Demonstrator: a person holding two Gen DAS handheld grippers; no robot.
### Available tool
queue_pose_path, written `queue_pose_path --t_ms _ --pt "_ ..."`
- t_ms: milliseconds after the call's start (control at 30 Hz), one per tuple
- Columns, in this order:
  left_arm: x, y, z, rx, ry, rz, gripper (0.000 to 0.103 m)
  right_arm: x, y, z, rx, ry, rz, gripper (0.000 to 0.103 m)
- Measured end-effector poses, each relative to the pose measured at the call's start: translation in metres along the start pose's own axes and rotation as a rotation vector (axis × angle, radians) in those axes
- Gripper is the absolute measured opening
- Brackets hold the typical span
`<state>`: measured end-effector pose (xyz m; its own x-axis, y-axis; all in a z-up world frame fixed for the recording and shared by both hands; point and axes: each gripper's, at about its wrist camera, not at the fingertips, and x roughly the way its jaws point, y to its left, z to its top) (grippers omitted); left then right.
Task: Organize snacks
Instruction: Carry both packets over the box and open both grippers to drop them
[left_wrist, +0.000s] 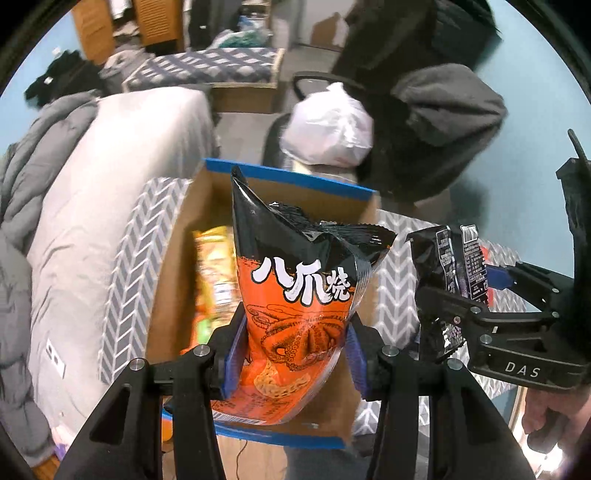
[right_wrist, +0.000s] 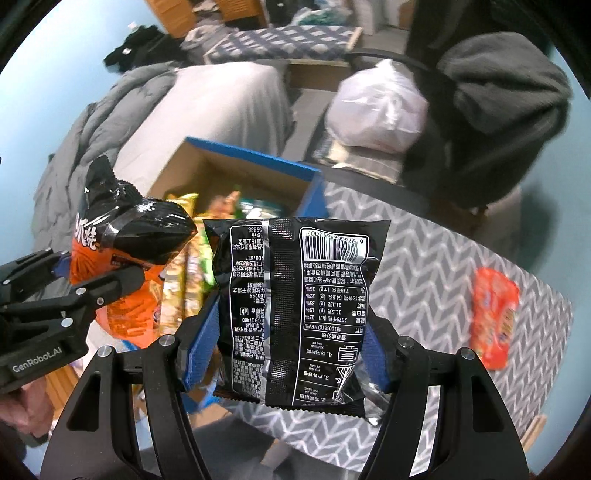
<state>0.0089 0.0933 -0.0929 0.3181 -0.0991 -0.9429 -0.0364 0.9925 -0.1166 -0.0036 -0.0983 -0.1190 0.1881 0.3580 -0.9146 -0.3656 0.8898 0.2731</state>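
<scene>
My left gripper (left_wrist: 291, 350) is shut on an orange-and-black snack bag (left_wrist: 295, 295) with an octopus print, held upright over the open cardboard box (left_wrist: 295, 182) with blue rims. The box holds several yellow and green snack packs (left_wrist: 214, 273). My right gripper (right_wrist: 291, 350) is shut on a black snack bag (right_wrist: 295, 302), its printed back facing the camera, held above the table just right of the box (right_wrist: 236, 162). The left gripper with the orange bag (right_wrist: 122, 254) shows at the left of the right wrist view. The right gripper with the black bag (left_wrist: 454, 266) shows at the right of the left wrist view.
An orange snack pack (right_wrist: 495, 317) lies on the grey chevron tablecloth (right_wrist: 424, 258) at the right. Beyond the table stand a chair with a white plastic bag (right_wrist: 380, 110) and dark clothing (right_wrist: 498, 92). A bed with grey bedding (left_wrist: 110, 166) lies at the left.
</scene>
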Motion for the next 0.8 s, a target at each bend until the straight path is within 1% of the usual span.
queue_pose_path --t_ms 200,367,633,800 --pt "0.015 0.034 -0.001 -0.060 0.008 0.038 0.048 0.024 0.033 0.016 -0.062 0.034 0.028 0.069" --pt "0.029 0.052 -0.003 -0.094 0.024 0.041 0.048 0.045 0.054 0.022 -0.086 0.069 0.039 0.069" --pt "0.041 0.064 -0.010 -0.104 0.055 0.035 0.049 0.063 0.070 0.021 -0.090 0.110 0.030 0.069" --pt "0.047 0.067 -0.012 -0.124 0.088 0.049 0.049 0.068 0.076 0.022 -0.089 0.132 0.023 0.070"
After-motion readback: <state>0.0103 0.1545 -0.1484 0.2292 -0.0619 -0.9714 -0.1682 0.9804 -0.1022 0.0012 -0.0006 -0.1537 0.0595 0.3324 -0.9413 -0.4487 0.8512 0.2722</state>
